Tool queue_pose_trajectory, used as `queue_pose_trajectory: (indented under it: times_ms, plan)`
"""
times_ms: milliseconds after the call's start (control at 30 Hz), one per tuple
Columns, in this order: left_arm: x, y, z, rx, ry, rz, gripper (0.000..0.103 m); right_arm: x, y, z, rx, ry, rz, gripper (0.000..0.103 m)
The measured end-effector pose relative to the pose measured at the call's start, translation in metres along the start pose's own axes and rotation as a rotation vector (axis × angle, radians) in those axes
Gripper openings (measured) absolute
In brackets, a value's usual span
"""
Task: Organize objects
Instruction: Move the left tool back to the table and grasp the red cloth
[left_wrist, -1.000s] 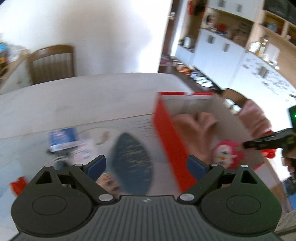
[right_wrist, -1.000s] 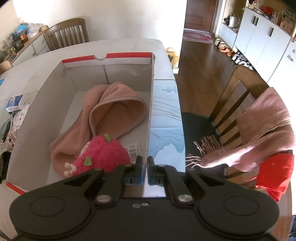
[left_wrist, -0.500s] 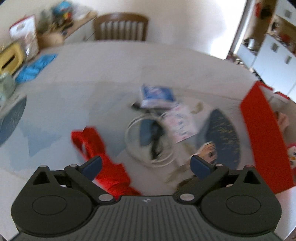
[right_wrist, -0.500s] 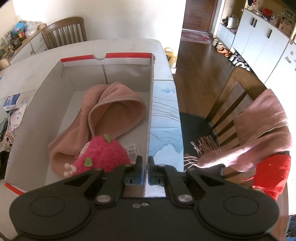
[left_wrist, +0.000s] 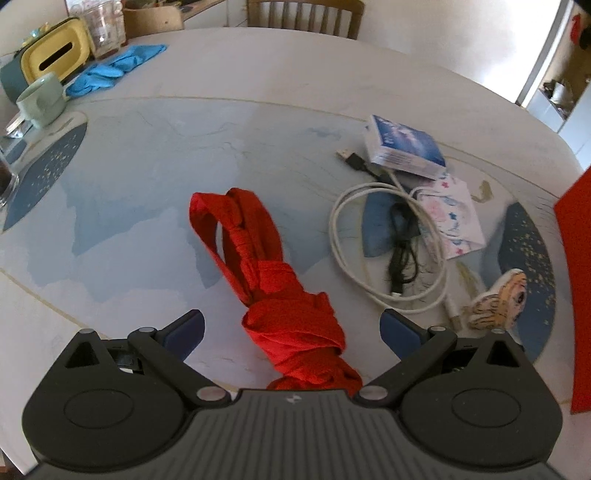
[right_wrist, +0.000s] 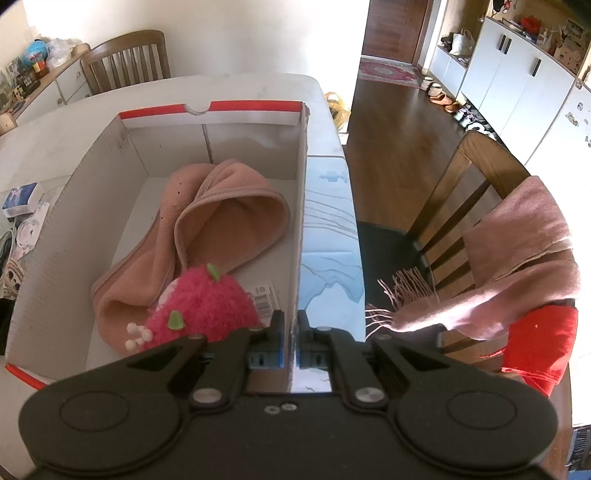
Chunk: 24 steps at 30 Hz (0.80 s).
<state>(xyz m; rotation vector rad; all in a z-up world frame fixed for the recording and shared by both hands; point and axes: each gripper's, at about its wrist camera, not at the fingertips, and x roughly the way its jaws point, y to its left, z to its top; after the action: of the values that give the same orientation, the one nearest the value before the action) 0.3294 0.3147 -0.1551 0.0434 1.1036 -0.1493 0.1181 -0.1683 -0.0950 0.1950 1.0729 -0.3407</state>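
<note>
A knotted red cloth (left_wrist: 273, 280) lies on the table, its near end between the fingers of my open left gripper (left_wrist: 291, 326), just above it. To its right lie a coiled white cable (left_wrist: 388, 236), a black cable (left_wrist: 400, 240), a blue-white box (left_wrist: 402, 146), a patterned pouch (left_wrist: 456, 218) and a small tiger figure (left_wrist: 498, 302). My right gripper (right_wrist: 290, 339) is shut on the right wall (right_wrist: 302, 206) of a white cardboard box with red trim. Inside the box lie a pink towel (right_wrist: 207, 229) and a pink plush toy (right_wrist: 203, 306).
A green mug (left_wrist: 40, 99), a yellow tissue holder (left_wrist: 55, 55), a jar (left_wrist: 105, 27) and blue gloves (left_wrist: 114, 68) stand at the table's far left. A chair (right_wrist: 480, 192) draped with a pink scarf (right_wrist: 517, 258) is right of the box. The box's red side (left_wrist: 574, 288) shows at right.
My left gripper swung left from the box across the table and now sits over the red cloth. My right gripper stayed shut on the box wall.
</note>
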Motion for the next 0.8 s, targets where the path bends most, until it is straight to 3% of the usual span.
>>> queue_pose_trajectory:
  times_ms: [100, 167, 233, 367, 433, 800]
  plan:
    - [0.006, 0.000, 0.000, -0.004, 0.006, 0.009, 0.100, 0.001, 0.000, 0.000, 0.001, 0.001, -0.001, 0.005]
    - [0.007, 0.001, 0.000, 0.005, 0.006, 0.017, 0.090, 0.001, 0.000, -0.001, 0.003, 0.002, -0.001, 0.005]
    - [0.008, 0.001, 0.001, 0.004, 0.013, 0.009, 0.073, 0.001, 0.000, -0.001, 0.004, 0.002, -0.001, 0.005]
    - [0.006, 0.002, 0.000, 0.010, -0.002, -0.002, 0.061, 0.002, -0.001, -0.001, 0.007, 0.004, 0.000, 0.004]
    - [0.004, 0.002, -0.001, 0.017, -0.009, -0.009, 0.050, 0.002, -0.001, -0.001, 0.007, 0.005, 0.000, 0.003]
    - [-0.009, 0.008, 0.001, 0.025, -0.048, 0.014, 0.039, 0.005, -0.003, -0.002, 0.011, 0.014, 0.005, 0.002]
